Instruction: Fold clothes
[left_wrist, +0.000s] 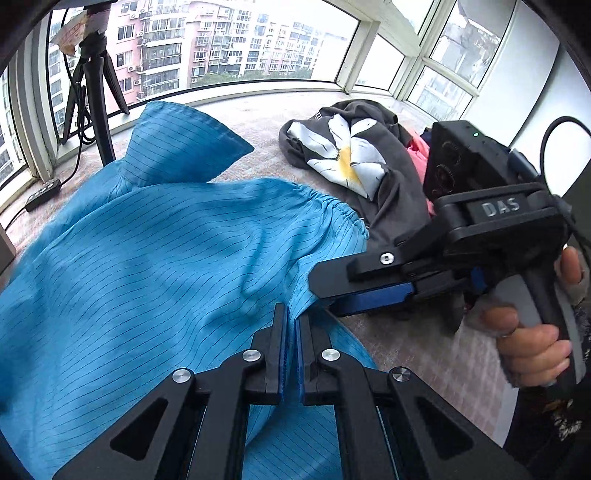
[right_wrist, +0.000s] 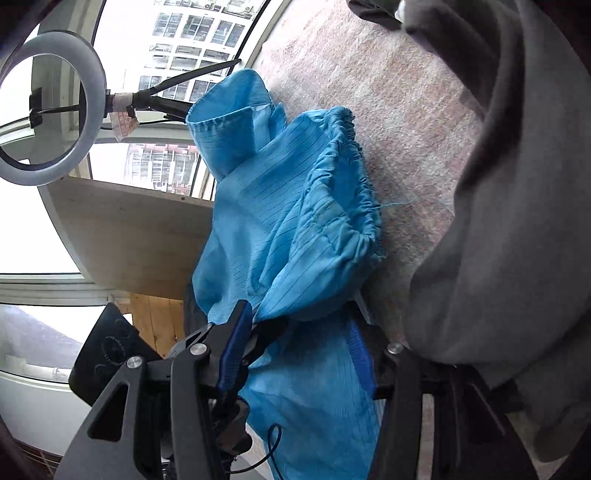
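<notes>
A blue pin-striped garment (left_wrist: 166, 240) with an elastic gathered hem lies bunched on the pinkish mat and is lifted at its near edge. My left gripper (left_wrist: 291, 319) is shut on a fold of that blue fabric at the bottom centre of the left wrist view. A hand holds my right gripper (left_wrist: 325, 291), which comes in from the right, just beside the left one. In the right wrist view the right gripper (right_wrist: 299, 339) stands open, and the blue garment (right_wrist: 295, 221) hangs between its blue-padded fingers (right_wrist: 236, 332).
A dark grey top with a daisy print (left_wrist: 351, 155) and a pink garment (left_wrist: 419, 155) lie heaped at the back right; grey cloth (right_wrist: 517, 221) fills the right wrist view's right side. A tripod (left_wrist: 96, 92), power strip (left_wrist: 42, 192), ring light (right_wrist: 51, 107) and wooden board (right_wrist: 129, 236) stand by the windows.
</notes>
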